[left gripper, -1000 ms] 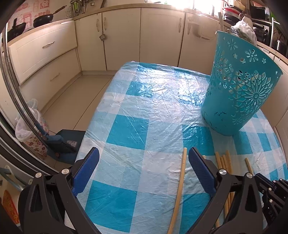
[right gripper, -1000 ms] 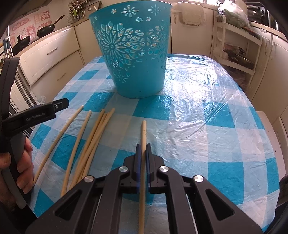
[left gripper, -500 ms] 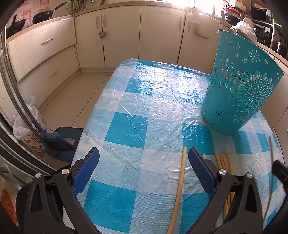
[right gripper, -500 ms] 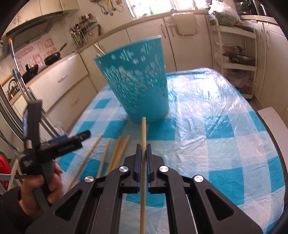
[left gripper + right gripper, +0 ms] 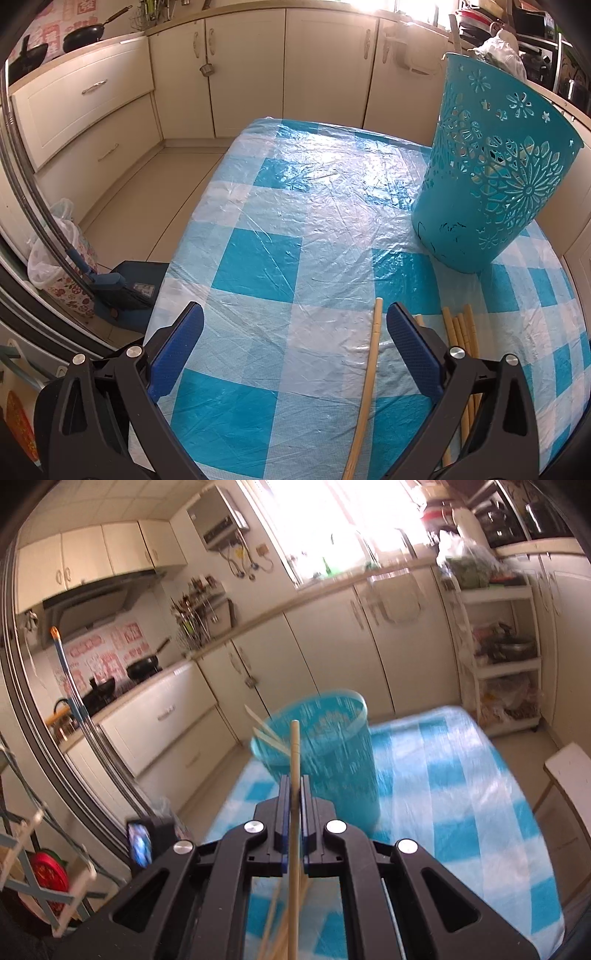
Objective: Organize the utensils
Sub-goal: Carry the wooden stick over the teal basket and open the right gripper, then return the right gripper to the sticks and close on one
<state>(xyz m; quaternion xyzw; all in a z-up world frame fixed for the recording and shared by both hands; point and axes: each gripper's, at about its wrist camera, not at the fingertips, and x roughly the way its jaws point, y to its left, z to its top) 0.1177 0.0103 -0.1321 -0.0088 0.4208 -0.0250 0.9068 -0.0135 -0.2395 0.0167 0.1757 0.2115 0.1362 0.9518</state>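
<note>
The worktop [image 5: 258, 266], under a blue-and-white checked plastic cover, carries a turquoise basket [image 5: 491, 192] at right and wooden sticks [image 5: 460, 332] at lower right.

On the tabletop [image 5: 295, 206] the basket [image 5: 491, 192] stands to the far right, a lone stick [image 5: 365, 387] lies between the left tongs [image 5: 295, 350] (nearer their right finger), a cluster of sticks [image 5: 461, 332] lies just right of it, and cabinets [image 5: 280, 66] stand behind.
</note>
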